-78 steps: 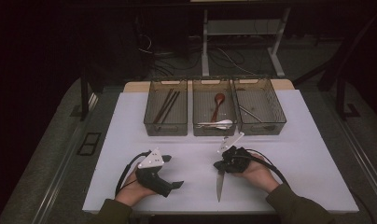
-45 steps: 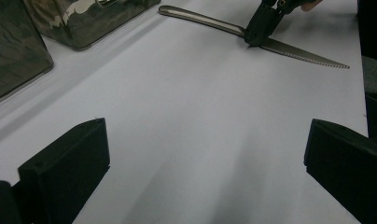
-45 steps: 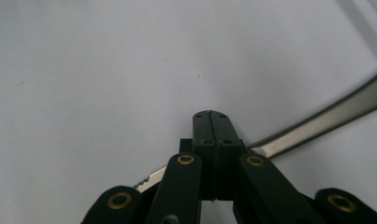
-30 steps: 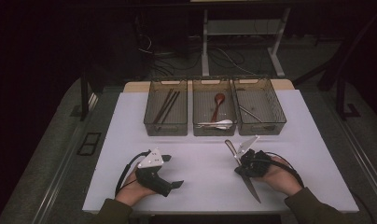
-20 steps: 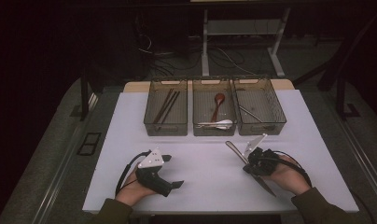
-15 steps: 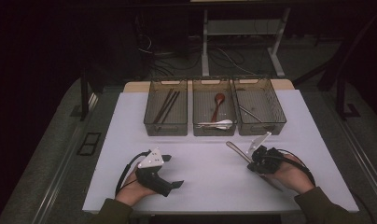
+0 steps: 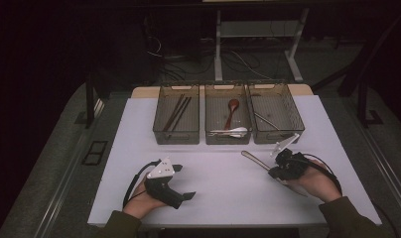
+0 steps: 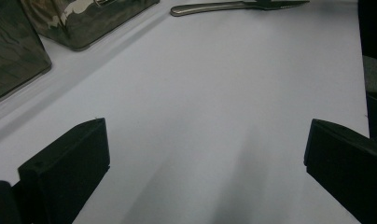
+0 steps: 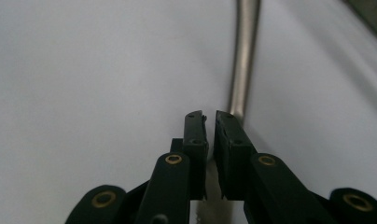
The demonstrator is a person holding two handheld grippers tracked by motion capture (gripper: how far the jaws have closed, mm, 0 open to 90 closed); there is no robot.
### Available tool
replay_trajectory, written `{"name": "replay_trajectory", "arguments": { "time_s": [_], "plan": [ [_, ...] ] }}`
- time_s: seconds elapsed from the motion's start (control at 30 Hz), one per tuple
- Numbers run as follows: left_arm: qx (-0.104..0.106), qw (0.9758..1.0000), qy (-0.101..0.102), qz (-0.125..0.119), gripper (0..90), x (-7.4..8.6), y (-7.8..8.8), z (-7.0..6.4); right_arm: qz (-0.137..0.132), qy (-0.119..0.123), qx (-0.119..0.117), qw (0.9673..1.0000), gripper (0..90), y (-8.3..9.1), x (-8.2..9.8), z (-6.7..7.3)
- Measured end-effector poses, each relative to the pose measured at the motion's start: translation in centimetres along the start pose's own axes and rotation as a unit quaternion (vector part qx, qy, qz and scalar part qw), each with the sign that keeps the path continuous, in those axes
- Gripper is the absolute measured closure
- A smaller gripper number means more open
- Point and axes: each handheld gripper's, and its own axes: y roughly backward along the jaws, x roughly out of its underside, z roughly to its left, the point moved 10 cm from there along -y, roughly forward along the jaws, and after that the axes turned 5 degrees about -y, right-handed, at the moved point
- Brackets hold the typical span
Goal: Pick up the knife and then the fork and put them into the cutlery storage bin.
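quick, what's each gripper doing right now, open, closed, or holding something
Left gripper: open, nothing between its jaws, resting above the bare white table.
Right gripper: jaws nearly together on the metal utensil, and they have just been opening slightly.

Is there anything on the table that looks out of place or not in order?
One metal utensil lies loose and slanted on the white table, outside the three bins, between the right gripper jaws. Other cutlery sits inside bins.
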Motion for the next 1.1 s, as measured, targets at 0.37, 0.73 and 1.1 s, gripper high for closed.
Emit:
{"name": "replay_trajectory", "arguments": {
  "time_s": [0.37,0.73,1.1],
  "plan": [
    [0.001,1.0000,0.000,-0.001,0.0,-0.1,0.0,0.0,0.061,-0.037,0.013,0.9974,69.8,-0.8,-1.2,-1.2],
    [0.002,1.0000,0.000,-0.001,0.0,-0.1,0.0,0.0,0.141,-0.017,0.020,0.9896,73.4,-2.0,-2.0,-1.7],
    [0.002,1.0000,-0.001,0.000,0.0,-0.1,-0.1,0.0,0.172,-0.006,0.034,0.9844,77.2,-2.2,-2.3,-1.4]
  ]
}}
